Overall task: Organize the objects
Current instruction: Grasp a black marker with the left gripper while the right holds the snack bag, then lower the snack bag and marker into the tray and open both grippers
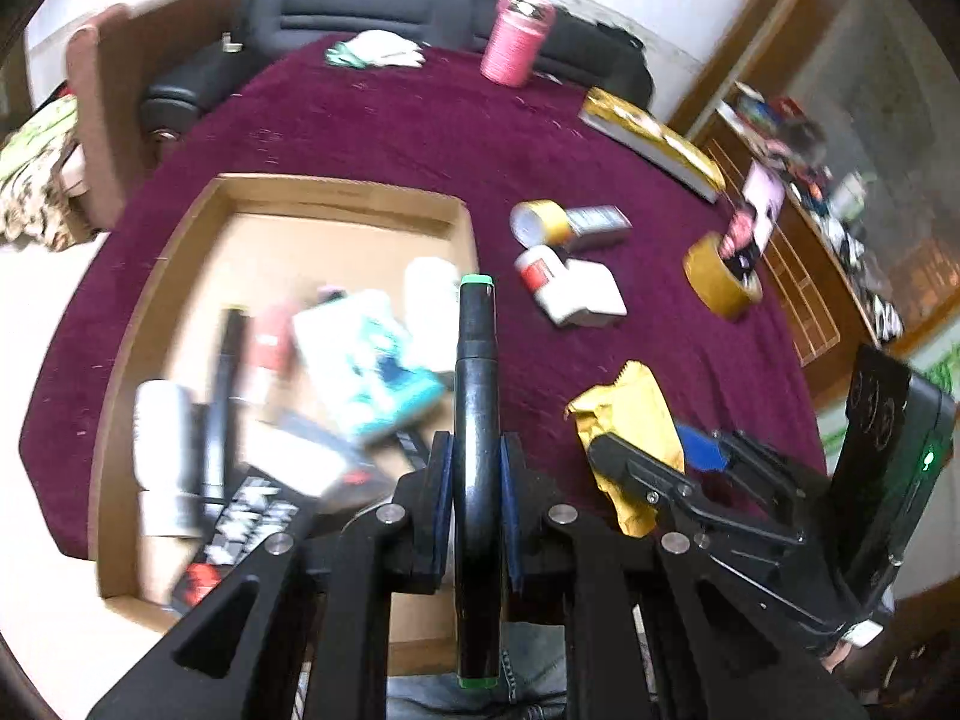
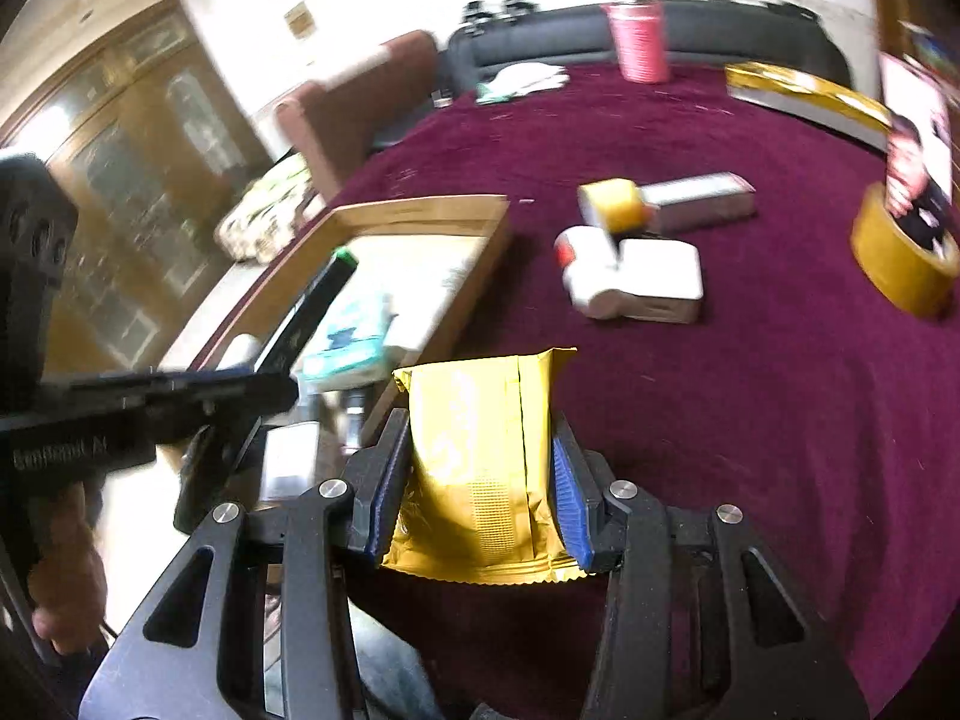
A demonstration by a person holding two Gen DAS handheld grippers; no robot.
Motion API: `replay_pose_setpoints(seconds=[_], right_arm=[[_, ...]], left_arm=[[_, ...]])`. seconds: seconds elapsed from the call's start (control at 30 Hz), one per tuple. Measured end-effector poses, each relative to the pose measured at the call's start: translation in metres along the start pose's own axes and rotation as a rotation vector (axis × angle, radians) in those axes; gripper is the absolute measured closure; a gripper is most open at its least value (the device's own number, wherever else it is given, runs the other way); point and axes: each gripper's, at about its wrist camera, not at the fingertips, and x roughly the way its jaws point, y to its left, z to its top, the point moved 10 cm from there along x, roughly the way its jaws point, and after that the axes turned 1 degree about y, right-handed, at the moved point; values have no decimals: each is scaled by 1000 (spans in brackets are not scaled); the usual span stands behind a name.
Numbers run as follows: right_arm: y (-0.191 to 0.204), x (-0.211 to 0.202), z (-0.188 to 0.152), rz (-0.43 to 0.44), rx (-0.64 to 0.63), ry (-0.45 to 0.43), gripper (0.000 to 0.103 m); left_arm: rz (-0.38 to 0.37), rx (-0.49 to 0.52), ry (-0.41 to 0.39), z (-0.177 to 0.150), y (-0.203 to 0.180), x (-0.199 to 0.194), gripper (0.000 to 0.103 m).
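Note:
My left gripper (image 1: 476, 471) is shut on a black marker with green end caps (image 1: 476, 396), held lengthwise above the near right corner of the cardboard box (image 1: 336, 195). In the right wrist view the same marker (image 2: 312, 306) hangs over the box (image 2: 420, 207). My right gripper (image 2: 480, 480) is shut on a yellow foil packet (image 2: 480, 456), lifted over the maroon tablecloth (image 2: 750, 420) just right of the box. The left wrist view shows that packet (image 1: 630, 420) in the right gripper (image 1: 654, 456). The box holds several blurred items, among them a teal and white pack (image 1: 366, 360).
On the cloth lie a gold-capped tube with a silver box (image 1: 570, 225), a white bottle and white box (image 1: 570, 291), a brown tape roll (image 1: 720, 276), a yellow book (image 1: 654, 141), a pink cup (image 1: 513, 39) and white gloves (image 1: 378, 51). A wooden shelf (image 1: 798, 276) stands at right.

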Motion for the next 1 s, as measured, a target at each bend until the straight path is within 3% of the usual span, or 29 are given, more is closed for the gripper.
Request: replay_pose_setpoints(seconds=[0.3,0.6,1.0], right_arm=[[39,26,26,27,-84,30,59],[40,60,52,5,-108,59,59],[52,112,100,18,-124,87,59]], left_arm=[[86,-86,-58,39,80,-17,90],[134,-119,8,62,141,26,90],[141,-98,90,71,160,63,90]])
